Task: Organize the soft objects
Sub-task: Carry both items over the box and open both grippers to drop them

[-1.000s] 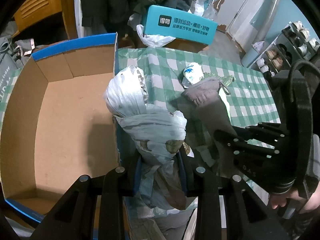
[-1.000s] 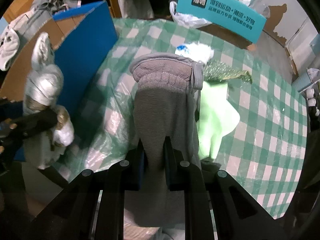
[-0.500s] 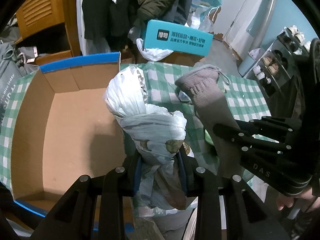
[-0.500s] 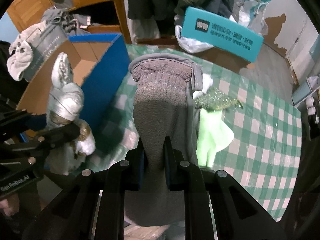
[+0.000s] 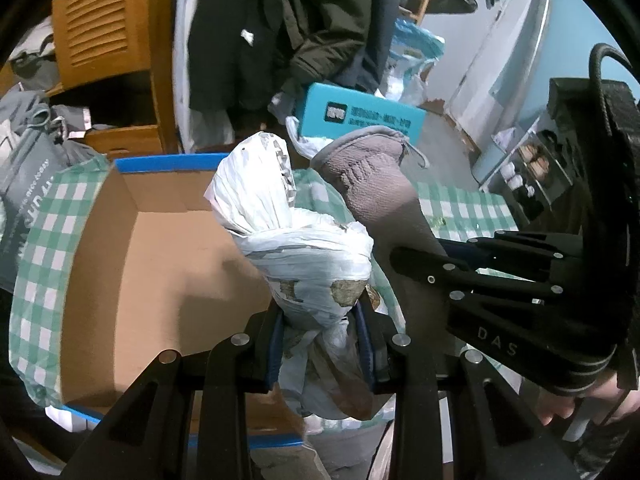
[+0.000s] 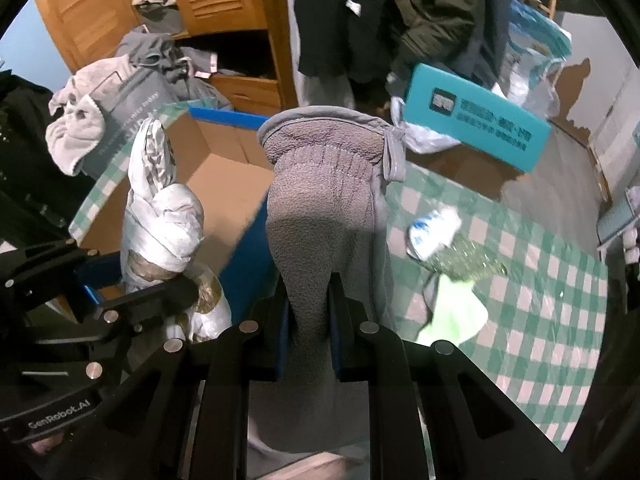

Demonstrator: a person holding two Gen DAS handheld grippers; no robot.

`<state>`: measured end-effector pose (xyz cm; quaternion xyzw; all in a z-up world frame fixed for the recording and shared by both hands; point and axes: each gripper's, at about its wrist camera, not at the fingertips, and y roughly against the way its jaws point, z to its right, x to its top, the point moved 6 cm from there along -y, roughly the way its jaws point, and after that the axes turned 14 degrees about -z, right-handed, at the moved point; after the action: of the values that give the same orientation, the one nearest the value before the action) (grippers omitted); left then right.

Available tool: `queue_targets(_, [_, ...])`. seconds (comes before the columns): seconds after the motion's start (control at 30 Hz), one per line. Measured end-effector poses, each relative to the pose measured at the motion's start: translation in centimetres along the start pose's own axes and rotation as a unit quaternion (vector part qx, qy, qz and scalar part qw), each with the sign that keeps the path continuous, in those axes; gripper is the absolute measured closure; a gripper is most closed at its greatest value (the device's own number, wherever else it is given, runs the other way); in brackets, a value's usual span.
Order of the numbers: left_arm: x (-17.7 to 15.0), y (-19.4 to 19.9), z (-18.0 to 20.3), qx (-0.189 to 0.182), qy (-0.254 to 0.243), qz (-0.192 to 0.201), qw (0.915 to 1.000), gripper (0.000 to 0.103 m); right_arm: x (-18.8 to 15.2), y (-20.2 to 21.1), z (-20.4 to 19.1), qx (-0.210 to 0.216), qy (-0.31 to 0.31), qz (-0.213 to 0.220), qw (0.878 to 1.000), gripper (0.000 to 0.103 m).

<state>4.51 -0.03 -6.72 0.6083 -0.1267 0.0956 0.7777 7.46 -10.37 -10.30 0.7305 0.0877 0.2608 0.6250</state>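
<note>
My left gripper [image 5: 320, 320] is shut on a knotted white plastic bag [image 5: 296, 236] and holds it upright above the near right edge of an open cardboard box [image 5: 160, 264] with blue rims. My right gripper [image 6: 310, 300] is shut on a grey fleece glove [image 6: 324, 200], held upright just right of the bag. The glove also shows in the left wrist view [image 5: 372, 184], and the bag in the right wrist view [image 6: 160, 216]. The box [image 6: 224, 188] lies to the left on the green checked tablecloth [image 6: 540, 280].
On the cloth to the right lie a small white and blue bundle [image 6: 432, 232], a glittery green item [image 6: 468, 260] and a light green cloth [image 6: 456, 316]. A teal box [image 6: 472, 120] stands behind. Hanging coats [image 6: 380, 12] and a wooden cabinet [image 6: 224, 4] are at the back.
Both grippers have risen with their loads and moved left toward the box. The glove has come off the table and now stands close beside the bag.
</note>
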Motion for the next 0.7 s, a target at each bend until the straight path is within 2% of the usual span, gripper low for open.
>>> queue_targets(0.3, [0.0, 2.1, -4.8, 0.013, 0.038, 0.023, 0.9989, 0.071, 2.9, 0.5, -3.6, 0.016, 0.018, 0.006, 1.0, 0.09])
queue_targets(0.7, [-0.6, 1.6, -11.3, 0.046, 0.087, 0.017, 0.995, 0.071, 6.6, -1.7, -8.8, 0.036, 0.044, -0.014, 0.998, 0.089])
